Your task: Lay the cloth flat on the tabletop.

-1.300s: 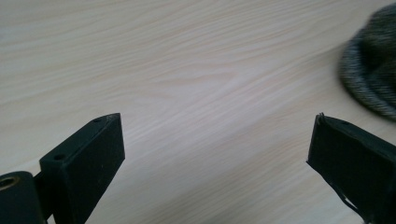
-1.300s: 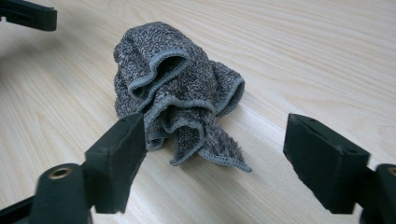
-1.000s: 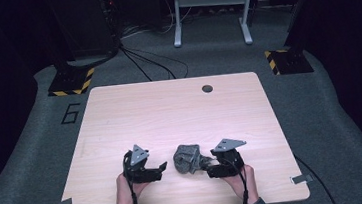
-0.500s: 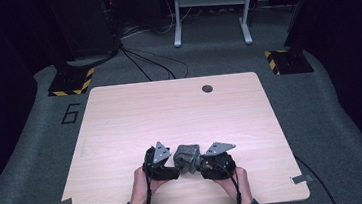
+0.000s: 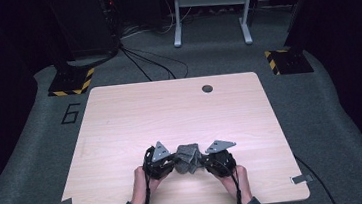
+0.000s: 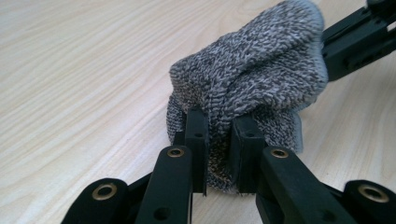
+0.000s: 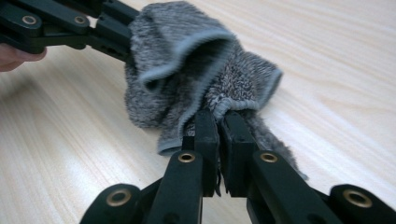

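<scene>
A crumpled grey knitted cloth (image 5: 187, 158) with a pale hem lies near the front edge of the wooden table (image 5: 135, 116). My left gripper (image 5: 173, 161) has just been closing and now pinches a fold of the cloth (image 6: 243, 88) between its pads (image 6: 219, 142). My right gripper (image 5: 204, 161) has also just been closing and is shut on the hemmed edge of the cloth (image 7: 187, 70) from the opposite side, its jaws nearly together (image 7: 218, 140). In the right gripper view the left gripper's black jaws (image 7: 100, 30) reach the cloth from the upper left.
A dark round hole (image 5: 207, 88) sits near the table's far edge. Grey carpet surrounds the table, with cables (image 5: 150, 64), a metal stand (image 5: 210, 8) and striped bases (image 5: 71, 82) behind it. A hand holds each gripper at the front edge.
Both grippers moved inward to the cloth from either side. Their jaws, open a second ago, have closed onto it.
</scene>
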Demonstrator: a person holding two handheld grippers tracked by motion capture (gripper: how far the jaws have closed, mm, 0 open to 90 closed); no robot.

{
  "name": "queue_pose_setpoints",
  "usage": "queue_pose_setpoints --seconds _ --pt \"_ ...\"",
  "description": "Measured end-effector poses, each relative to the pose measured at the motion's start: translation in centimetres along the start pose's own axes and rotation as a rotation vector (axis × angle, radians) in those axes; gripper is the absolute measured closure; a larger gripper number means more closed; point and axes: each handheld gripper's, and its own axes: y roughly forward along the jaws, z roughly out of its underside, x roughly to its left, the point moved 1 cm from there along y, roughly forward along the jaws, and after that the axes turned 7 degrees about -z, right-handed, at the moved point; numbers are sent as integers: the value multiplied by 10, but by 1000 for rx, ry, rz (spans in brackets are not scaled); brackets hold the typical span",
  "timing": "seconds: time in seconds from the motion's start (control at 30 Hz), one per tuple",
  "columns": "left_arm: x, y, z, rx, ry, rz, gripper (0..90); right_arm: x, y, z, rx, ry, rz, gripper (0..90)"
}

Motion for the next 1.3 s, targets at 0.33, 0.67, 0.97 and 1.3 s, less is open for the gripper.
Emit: queue_pose_setpoints --seconds 0.33,0.67,0.97,1.3 --pt "15 -14 2 -31 -42 -22 798 -11 -24 -4 -67 16 71 876" --pt "30 -14 9 3 -102 25 760 -13 -35 -9 -92 -3 102 877" --pt "20 -26 18 18 -118 -11 406 -15 -33 -7 -106 20 107 866" --pt "-12 -25 27 50 -18 -11 438 -13 -29 -10 -106 13 106 851"
